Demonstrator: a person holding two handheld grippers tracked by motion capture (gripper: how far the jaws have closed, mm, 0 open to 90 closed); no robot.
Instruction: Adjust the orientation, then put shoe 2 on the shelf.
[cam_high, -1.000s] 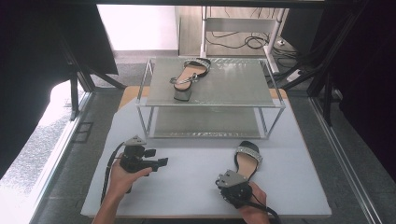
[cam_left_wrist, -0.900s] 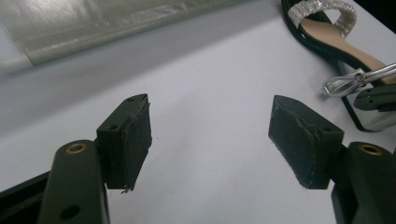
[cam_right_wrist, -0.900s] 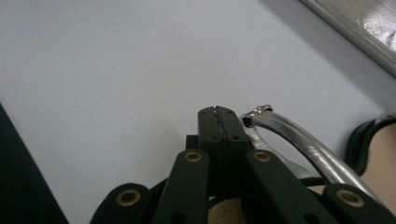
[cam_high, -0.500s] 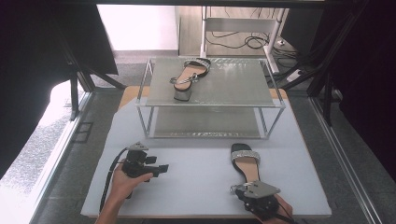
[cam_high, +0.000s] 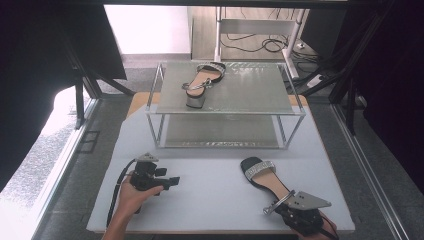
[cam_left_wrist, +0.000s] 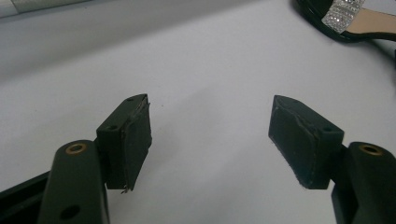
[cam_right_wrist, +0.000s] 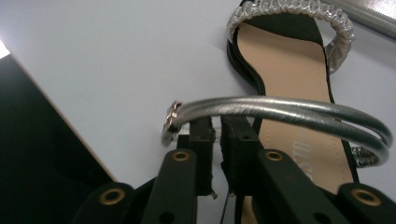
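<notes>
Right gripper has dragged the sandal from beside the wire shelf toward the white mat's near edge; its jaws, just eased slightly apart, stand nearly together behind the silver ankle strap. Insole lettering is too cropped to read. Left gripper gapes empty, well left of the sandal. 1 matching sandal sits atop the shelf.

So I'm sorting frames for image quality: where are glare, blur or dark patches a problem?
High view: blown-out floor patch behind the rack, black corners. Left gripper view: the fingers soft, sandal sharper. Right gripper view: silver ankle strap glints, its buckle end blurred, dark wedge at left.
</notes>
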